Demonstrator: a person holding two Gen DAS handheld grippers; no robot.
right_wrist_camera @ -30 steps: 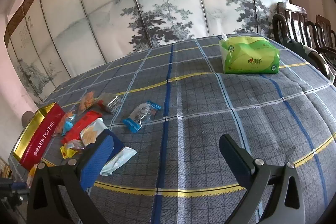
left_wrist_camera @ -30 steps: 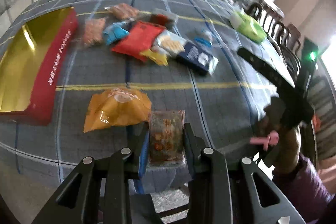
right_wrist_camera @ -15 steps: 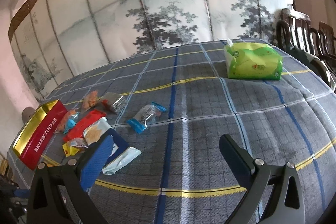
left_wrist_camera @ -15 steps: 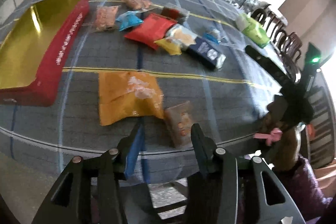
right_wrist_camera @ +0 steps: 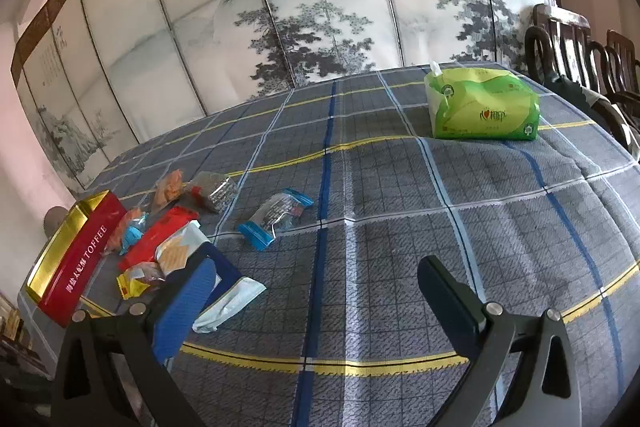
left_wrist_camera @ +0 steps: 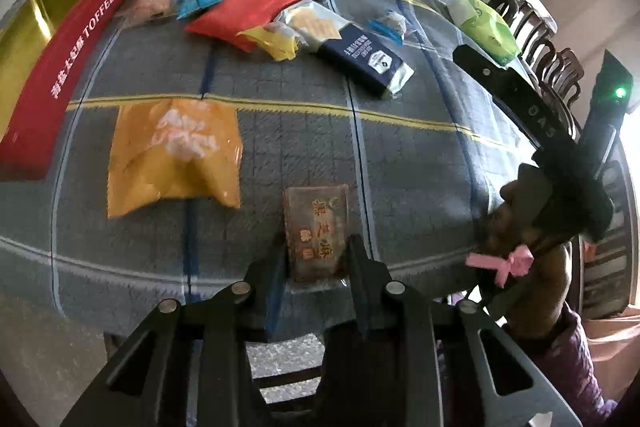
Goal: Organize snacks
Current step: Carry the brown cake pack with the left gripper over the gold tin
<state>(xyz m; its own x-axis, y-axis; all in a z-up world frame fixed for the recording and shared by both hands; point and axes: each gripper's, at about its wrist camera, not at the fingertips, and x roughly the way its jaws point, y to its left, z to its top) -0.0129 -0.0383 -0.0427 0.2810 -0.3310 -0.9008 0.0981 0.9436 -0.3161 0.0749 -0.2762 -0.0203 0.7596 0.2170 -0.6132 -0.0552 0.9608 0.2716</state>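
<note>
My left tool (left_wrist_camera: 316,259) has just been closing and clamps the brown snack packet (left_wrist_camera: 316,227) at lower centre; my right tool (right_wrist_camera: 316,291) stands apart, empty. The toffee box (left_wrist_camera: 60,75), upper left, appears unfilled; the other snacks remain scattered on the surface (left_wrist_camera: 400,155)

Red tin (left_wrist_camera: 68,75) side: white "TOFFEE" after Chinese characters; same wording legible in right wrist view (right_wrist_camera: 86,259). Right gripper arm (left_wrist_camera: 536,115): embossed "DAS". Brown packet (left_wrist_camera: 316,227): orange Chinese characters, unread. Navy packet (left_wrist_camera: 362,57): white print, too small. Green tissue pack (right_wrist_camera: 482,107): red logo, unreadable.
</note>
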